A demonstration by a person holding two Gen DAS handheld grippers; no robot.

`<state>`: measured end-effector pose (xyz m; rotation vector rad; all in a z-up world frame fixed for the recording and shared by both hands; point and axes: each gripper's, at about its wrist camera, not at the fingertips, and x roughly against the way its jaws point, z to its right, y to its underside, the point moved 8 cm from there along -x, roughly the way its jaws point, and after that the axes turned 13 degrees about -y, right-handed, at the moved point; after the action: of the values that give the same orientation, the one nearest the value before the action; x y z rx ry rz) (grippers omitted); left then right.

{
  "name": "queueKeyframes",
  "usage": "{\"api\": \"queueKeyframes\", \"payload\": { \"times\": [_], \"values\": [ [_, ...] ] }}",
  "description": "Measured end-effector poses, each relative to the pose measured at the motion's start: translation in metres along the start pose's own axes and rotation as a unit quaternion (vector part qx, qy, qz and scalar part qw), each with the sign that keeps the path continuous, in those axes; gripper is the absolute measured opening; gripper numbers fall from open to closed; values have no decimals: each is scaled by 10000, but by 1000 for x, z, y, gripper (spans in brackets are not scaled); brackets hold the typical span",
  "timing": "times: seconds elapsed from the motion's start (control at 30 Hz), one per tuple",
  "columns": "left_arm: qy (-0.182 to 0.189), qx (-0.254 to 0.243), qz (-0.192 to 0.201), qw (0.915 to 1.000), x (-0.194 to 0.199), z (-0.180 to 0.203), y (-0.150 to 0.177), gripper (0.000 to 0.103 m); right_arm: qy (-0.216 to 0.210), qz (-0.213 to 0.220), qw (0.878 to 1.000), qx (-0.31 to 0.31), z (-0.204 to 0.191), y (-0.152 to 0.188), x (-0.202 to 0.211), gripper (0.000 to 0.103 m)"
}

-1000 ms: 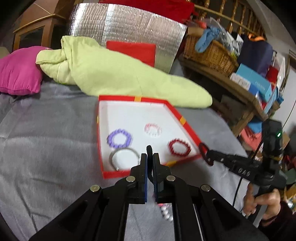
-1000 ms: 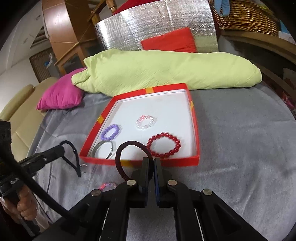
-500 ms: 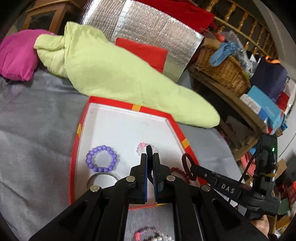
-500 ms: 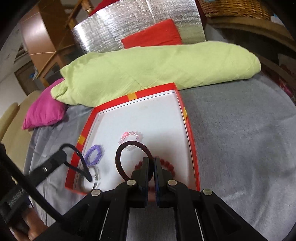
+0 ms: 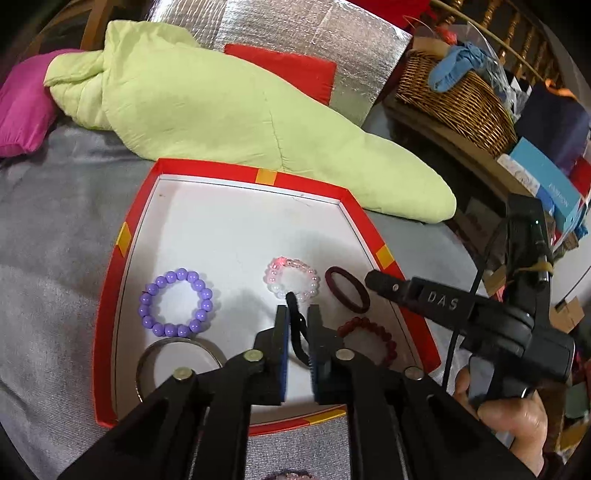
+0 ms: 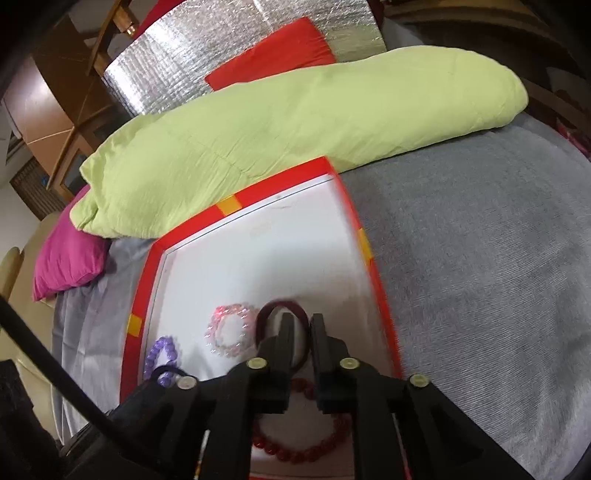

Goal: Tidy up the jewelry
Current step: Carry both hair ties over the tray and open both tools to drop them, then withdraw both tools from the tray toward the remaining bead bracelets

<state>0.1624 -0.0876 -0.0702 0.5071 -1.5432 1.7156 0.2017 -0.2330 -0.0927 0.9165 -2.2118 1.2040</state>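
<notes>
A red-rimmed tray (image 5: 125, 236) with a white floor lies on a grey cover. In it are a purple bead bracelet (image 5: 175, 302), a pink-and-clear bead bracelet (image 5: 291, 278), a dark red bead bracelet (image 5: 369, 332) and a silver bangle (image 5: 177, 350). My left gripper (image 5: 297, 314) hangs low over the tray. Its jaws are opening, and a black hair tie (image 5: 295, 328) stands loose in the gap. My right gripper (image 6: 298, 325) is opening too. A maroon hair band (image 5: 347, 288) lies on the tray floor at its tips (image 5: 371, 283), blurred in the right wrist view (image 6: 280, 308).
A long green cushion (image 5: 229, 107) lies behind the tray, with a magenta pillow (image 5: 22, 110) at its left and a silver foil board (image 5: 295, 33) behind it. A wicker basket (image 5: 458, 99) stands on a shelf at the right. A hand (image 5: 509, 417) holds the right gripper. More beads (image 5: 288, 475) lie near the tray.
Both grippers have moved forward and down over the tray, and their jaws have parted. The maroon band, held upright before, now lies on the tray floor. The black tie sits loose.
</notes>
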Motion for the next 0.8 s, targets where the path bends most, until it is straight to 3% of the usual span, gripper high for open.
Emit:
{"api": "queueKeyframes", "payload": {
  "times": [0.1,0.23,0.3,0.37,0.53,0.8],
  "values": [
    [-114,24,136,9998,7,-6,-4,34,-84,110,9999,8,2,-2,8,20],
    [-207,168,328,9991,21,-20,-12,38,-121,246,9995,168,-3,-2,21,20],
    [-305,284,396,9983,27,-29,-16,52,-157,245,9993,228,-7,0,27,20],
    [-539,423,496,9964,33,-43,-19,59,-193,222,9992,282,-11,2,32,20],
    [-1191,587,674,9888,47,-79,-22,63,-203,144,9981,566,-26,13,43,20],
    [-1526,973,673,9812,64,-125,-16,65,-355,106,9970,678,-40,25,54,24]
  ]
}}
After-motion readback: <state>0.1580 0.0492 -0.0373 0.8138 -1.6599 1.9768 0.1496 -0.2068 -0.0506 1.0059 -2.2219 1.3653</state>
